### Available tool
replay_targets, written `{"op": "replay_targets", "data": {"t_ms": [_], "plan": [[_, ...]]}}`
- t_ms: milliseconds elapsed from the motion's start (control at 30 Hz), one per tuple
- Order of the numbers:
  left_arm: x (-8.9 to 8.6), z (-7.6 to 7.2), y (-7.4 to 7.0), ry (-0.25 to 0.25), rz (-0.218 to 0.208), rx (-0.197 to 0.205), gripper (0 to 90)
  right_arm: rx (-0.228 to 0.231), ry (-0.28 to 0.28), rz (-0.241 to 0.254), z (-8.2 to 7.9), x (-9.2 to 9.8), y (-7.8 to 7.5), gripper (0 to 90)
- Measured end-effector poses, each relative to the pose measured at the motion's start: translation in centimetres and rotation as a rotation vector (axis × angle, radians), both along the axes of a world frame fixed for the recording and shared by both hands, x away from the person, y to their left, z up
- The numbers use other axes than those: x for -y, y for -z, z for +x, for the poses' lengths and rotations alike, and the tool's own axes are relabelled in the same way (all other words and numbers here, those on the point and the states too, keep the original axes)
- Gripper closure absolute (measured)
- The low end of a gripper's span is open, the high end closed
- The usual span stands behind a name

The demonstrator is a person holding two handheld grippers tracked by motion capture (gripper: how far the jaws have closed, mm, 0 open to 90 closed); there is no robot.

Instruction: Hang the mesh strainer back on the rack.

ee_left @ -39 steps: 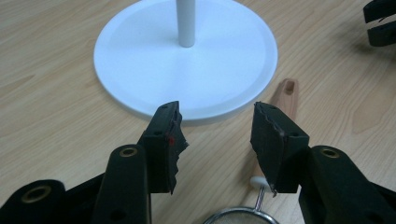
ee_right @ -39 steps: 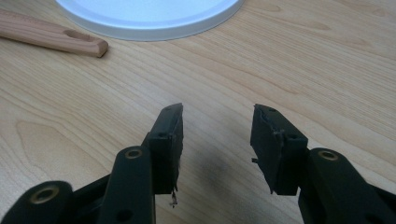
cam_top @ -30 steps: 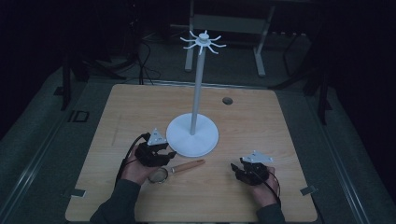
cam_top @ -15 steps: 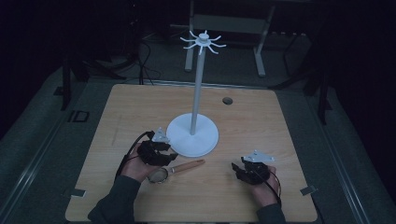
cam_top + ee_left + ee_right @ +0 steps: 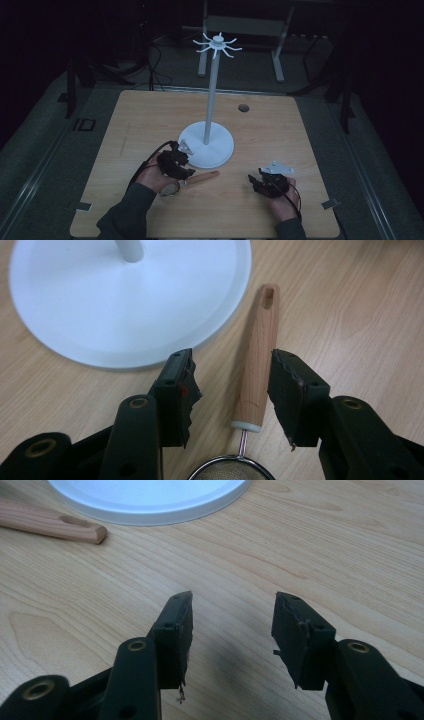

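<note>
A small strainer lies on the wooden table, its wire bowl by my left hand and its wooden handle pointing right. My left gripper hangs just over it. In the left gripper view the handle lies between the jaws of the left gripper, nearer the right jaw, with a gap on the left. The jaws have just been closing and do not clamp it. The white stand's round base sits just beyond, its pole topped by a ring of hooks. My right gripper rests open on the table, nothing between its jaws.
The stand's base lies close beyond the left jaws. From the right gripper view I see the handle's slotted end and the base rim farther off. A dark round hole marks the table's far side. Dark floor surrounds the table.
My left gripper has shifted slightly to the right, over the strainer's handle. The right gripper has stayed where it was.
</note>
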State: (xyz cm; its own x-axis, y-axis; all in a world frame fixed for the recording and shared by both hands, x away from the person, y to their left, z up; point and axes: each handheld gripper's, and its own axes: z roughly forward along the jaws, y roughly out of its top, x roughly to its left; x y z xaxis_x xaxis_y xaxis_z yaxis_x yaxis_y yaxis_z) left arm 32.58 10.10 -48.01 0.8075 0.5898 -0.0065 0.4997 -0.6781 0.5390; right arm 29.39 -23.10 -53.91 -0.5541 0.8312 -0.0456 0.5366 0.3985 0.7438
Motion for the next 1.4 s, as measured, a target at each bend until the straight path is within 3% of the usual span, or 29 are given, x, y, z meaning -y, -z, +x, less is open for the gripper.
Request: {"op": "replay_targets", "data": {"t_ms": [300, 467, 533, 667, 900, 1400], "plan": [[1.3, 0.8, 0.6, 0.025, 0.081, -0.066, 53.5, 0.002, 0.001, 0.006, 0.0, 0.2, 0.0, 49.7], [2.0, 1.0, 1.0, 0.039, 0.156, -0.093, 53.5, 0.0, 0.0, 0.008, 0.0, 0.2, 0.0, 49.5], [2.0, 1.0, 1.0, 0.039, 0.156, -0.093, 53.5, -0.001, 0.001, 0.008, 0.0, 0.2, 0.0, 49.5], [2.4, 1.4, 1.3, 0.052, 0.202, -0.131, 53.7, 0.0, 0.004, 0.009, 0.0, 0.3, 0.0, 49.4], [2.8, 1.6, 2.2, 0.071, 0.237, -0.19, 54.5, -0.001, 0.001, 0.008, 0.0, 0.3, 0.0, 49.4], [3.4, 1.9, 3.4, 0.097, 0.269, -0.259, 60.9, 0.0, 0.002, 0.01, 0.0, 0.4, 0.1, 49.2]]}}
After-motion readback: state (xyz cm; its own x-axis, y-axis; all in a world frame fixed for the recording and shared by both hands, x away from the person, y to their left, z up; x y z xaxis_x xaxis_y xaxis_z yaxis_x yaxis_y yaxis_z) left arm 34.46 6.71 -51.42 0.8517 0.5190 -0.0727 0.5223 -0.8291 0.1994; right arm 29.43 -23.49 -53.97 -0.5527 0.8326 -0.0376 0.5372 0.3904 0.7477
